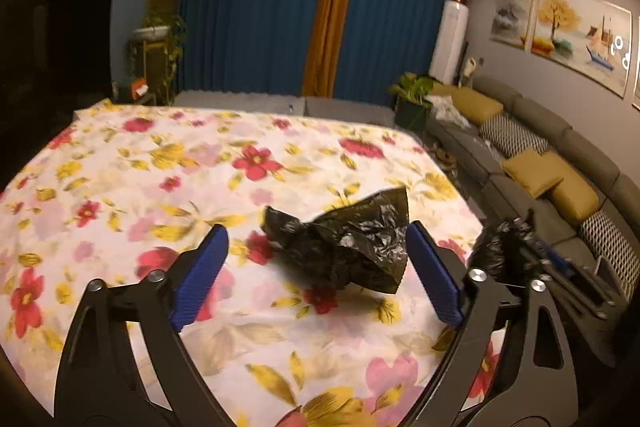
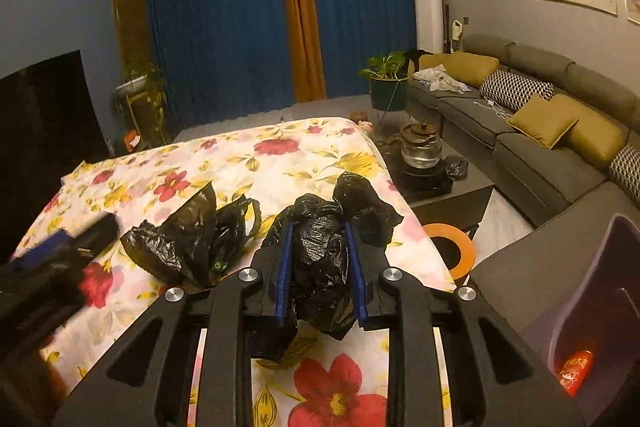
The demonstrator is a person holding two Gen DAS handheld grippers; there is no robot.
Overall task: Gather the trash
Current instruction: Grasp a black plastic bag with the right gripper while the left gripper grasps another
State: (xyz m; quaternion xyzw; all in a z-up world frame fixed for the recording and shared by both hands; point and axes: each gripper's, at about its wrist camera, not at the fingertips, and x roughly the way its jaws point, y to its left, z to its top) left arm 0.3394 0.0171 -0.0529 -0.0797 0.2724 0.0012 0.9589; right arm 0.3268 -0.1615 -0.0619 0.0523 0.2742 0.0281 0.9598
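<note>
The left gripper (image 1: 316, 263) gapes wide around the loose black bag (image 1: 340, 247) lying at lower centre, while the right gripper (image 2: 320, 259) clamps another crumpled bag (image 2: 320, 267).

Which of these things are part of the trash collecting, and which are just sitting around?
Job: crumpled black bag clamped in right gripper; second black bag between open left gripper; bin.
Lying about: teapot, sofa cushions, potted plant.

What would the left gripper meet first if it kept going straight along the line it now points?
Most likely the loose black plastic bag lying on the floral cloth, which sits between the open jaws of the left gripper. Depth is hard to judge through the fisheye.
</note>
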